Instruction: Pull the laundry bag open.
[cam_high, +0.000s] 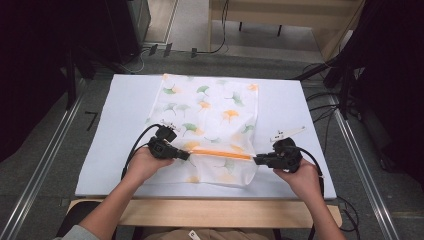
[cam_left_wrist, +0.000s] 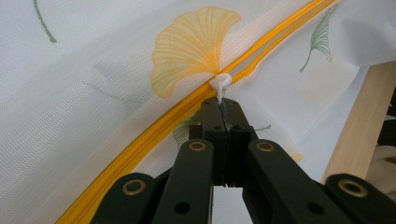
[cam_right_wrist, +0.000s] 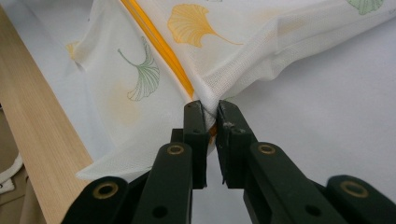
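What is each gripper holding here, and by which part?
The left gripper pinches the white zipper pull of the mesh bag. The right gripper clamps the bag's fabric at the zipper's far end.

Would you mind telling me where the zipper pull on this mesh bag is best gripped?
Grip the white pull tab, a thin flat piece standing clear of the orange zipper. Come in along the zipper line, jaws flat on its two faces, as the left hand-held gripper does now.

You see a white mesh bag (cam_high: 210, 115) printed with green and orange ginkgo leaves, its zipper (cam_high: 220, 153) bright orange with a white pull tab (cam_left_wrist: 219, 83); black grippers, white table cover (cam_high: 125, 125), pale wooden table edge (cam_high: 210, 212)
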